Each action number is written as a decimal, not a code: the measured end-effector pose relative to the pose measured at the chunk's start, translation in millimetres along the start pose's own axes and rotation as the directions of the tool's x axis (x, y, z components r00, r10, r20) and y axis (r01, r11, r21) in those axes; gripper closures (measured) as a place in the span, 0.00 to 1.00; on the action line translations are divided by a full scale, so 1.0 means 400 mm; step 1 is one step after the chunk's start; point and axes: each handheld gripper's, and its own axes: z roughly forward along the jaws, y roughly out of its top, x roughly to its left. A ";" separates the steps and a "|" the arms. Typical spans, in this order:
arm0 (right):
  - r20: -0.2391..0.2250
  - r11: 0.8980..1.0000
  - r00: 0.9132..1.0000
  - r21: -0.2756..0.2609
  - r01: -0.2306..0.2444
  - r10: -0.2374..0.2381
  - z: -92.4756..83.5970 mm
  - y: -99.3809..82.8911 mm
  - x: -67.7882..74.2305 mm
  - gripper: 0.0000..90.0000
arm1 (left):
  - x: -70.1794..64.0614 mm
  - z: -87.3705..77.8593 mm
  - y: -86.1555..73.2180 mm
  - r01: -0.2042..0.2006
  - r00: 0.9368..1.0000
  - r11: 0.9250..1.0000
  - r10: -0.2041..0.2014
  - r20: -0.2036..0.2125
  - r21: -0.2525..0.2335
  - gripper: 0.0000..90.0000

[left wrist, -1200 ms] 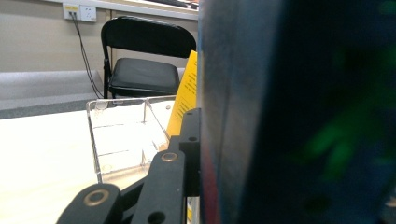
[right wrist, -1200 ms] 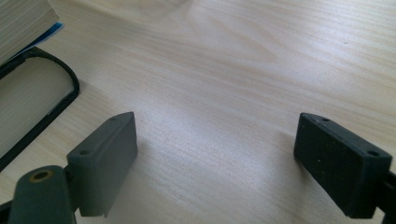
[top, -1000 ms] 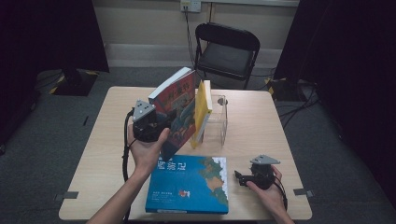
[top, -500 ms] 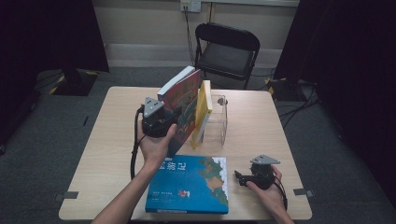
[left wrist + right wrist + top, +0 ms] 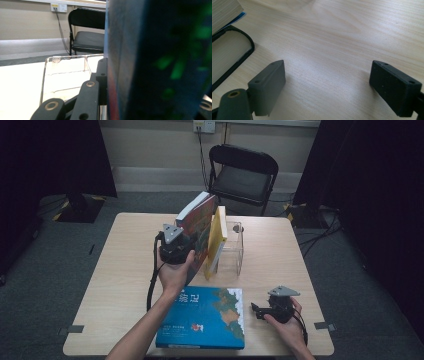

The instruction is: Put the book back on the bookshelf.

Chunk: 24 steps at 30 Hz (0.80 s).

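You are holding the thick colourful book with the red and blue cover (image 5: 196, 222) in your left tool (image 5: 176, 246), whose jaws are pinching it by its lower part, and it is tilting against the thin yellow book (image 5: 216, 241) that is standing in the clear acrylic book stand (image 5: 235, 251) at the middle of the pale wooden surface (image 5: 120, 265). In the left gripper view the dark blue cover (image 5: 160, 60) is pressing right beside 1 black jaw, with the clear stand (image 5: 67, 75) just beyond.

Compared with a second ago, the left tool and its book are sitting closer to the stand and lower, so the book is now leaning on the yellow one rather than hanging apart from it. That suggests you are sliding it into the stand, with the bottom edge not yet seated there as far as the pictures show.

Your right tool (image 5: 260, 311) is resting on the surface near the right front corner, jaws spread with nothing between them, just beside the large flat blue book (image 5: 202, 317) that is lying at the front. Beyond it, a black folding chair (image 5: 242, 172) is standing behind the surface.
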 end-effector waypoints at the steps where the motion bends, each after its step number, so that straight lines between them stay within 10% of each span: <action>1: 0.000 1.000 1.000 0.000 0.000 0.000 0.000 0.000 0.000 0.15 | -0.001 0.006 -0.004 -0.001 1.000 1.000 0.001 -0.007 -0.001 0.83; 24: -0.002 1.000 1.000 -0.001 0.003 -0.003 0.000 0.000 0.000 0.15 | -0.009 0.073 -0.097 -0.012 0.998 1.000 0.013 -0.063 0.002 0.83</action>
